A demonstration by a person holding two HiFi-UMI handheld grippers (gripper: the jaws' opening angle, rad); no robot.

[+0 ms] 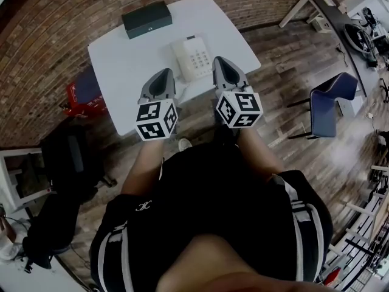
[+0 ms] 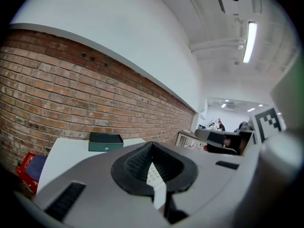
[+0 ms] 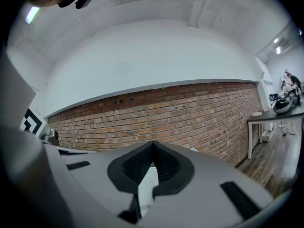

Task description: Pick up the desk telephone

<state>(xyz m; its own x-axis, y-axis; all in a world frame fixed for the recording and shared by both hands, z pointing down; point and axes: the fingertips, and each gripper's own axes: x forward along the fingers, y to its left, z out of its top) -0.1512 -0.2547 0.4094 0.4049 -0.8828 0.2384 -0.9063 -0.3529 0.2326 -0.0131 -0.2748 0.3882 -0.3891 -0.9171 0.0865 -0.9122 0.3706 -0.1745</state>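
Note:
The white desk telephone (image 1: 193, 58) lies on the white table (image 1: 121, 66), near its front edge. My left gripper (image 1: 164, 75) hovers over the table edge just left of the phone, jaws shut and empty. My right gripper (image 1: 219, 62) is at the phone's right side, also shut with nothing held; I cannot tell if it touches the phone. In the left gripper view the shut left gripper (image 2: 152, 148) shows a sliver of the telephone keypad (image 2: 153, 175) through its gap. The right gripper (image 3: 153, 146) faces the brick wall.
A dark green box (image 1: 146, 19) sits at the table's far edge, also seen as the green box (image 2: 105, 141). A red item (image 1: 82, 93) lies on the floor left of the table. A blue chair (image 1: 331, 102) stands at the right, and a dark bag (image 1: 67, 157) at the left.

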